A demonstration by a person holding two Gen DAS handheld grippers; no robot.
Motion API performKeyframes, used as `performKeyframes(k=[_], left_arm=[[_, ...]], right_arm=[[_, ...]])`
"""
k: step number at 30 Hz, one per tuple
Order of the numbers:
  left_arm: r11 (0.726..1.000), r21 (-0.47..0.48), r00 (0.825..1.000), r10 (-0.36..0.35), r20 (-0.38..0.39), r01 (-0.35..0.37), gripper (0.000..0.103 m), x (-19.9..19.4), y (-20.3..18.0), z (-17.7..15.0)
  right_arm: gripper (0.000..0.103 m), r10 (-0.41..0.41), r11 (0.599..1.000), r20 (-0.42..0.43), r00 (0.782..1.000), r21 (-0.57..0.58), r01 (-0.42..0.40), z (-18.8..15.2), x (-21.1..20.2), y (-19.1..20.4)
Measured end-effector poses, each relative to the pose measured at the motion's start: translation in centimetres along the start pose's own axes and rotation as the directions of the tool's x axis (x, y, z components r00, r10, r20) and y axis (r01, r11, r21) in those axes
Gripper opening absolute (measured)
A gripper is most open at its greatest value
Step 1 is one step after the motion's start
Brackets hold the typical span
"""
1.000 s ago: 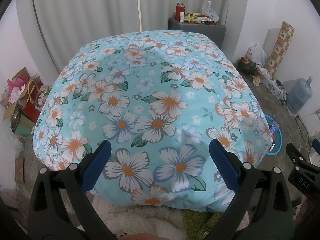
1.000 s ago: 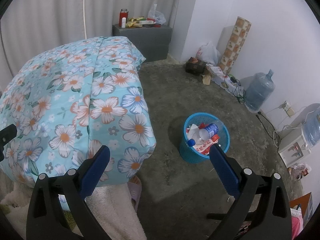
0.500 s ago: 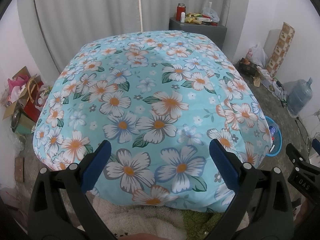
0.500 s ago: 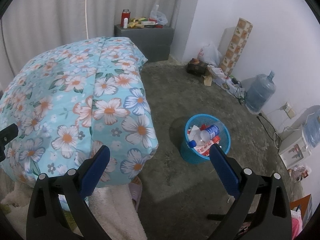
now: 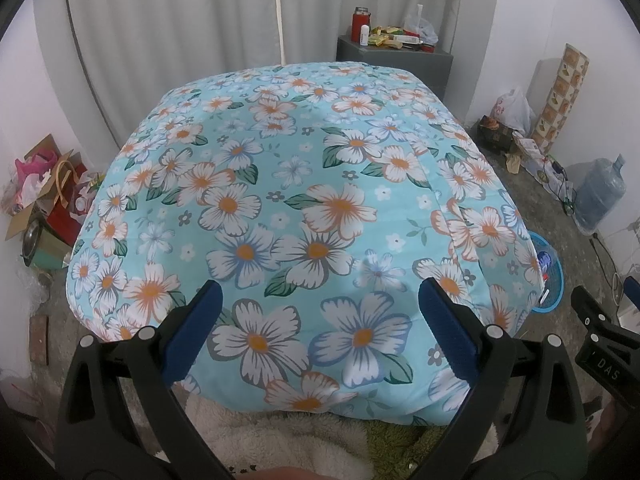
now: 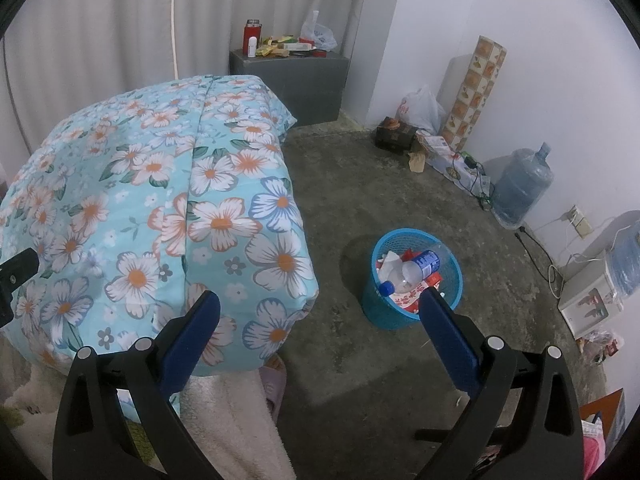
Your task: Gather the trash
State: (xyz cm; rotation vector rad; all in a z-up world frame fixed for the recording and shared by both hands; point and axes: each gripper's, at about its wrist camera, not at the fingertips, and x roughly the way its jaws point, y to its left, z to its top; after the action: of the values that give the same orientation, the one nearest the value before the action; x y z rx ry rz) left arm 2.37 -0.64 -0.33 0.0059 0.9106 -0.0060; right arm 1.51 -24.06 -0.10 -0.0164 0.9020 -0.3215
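Both the left claw (image 5: 316, 320) and right claw (image 6: 318, 320) are hanging wide open, empty; the basket (image 6: 416, 276) is holding a light, slippery bottle (image 6: 412, 270) (best gripped mid-body).

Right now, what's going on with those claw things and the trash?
Left gripper open, empty, over floral bed cover. Right gripper open, empty. Blue bin on floor, holding trash. Path clear.

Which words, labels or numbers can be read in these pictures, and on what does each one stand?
"DAS": white letters on the right gripper, seen in the left wrist view.
Bottle label in the bin: blurred.
Red print on the carton in the bin: unreadable.
Red mark on the white bag: too small.
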Motion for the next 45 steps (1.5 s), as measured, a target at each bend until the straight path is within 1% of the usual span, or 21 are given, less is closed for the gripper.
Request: performKeyframes(k=[45], left_arm=[[1.000,-0.002,1.000,0.001,-0.001,-0.001,0.094,0.10,0.09,-0.22]], right_arm=[[0.097,0.001,1.000,-0.002,1.000,0.005,-0.001,-0.04,0.02,0.09]])
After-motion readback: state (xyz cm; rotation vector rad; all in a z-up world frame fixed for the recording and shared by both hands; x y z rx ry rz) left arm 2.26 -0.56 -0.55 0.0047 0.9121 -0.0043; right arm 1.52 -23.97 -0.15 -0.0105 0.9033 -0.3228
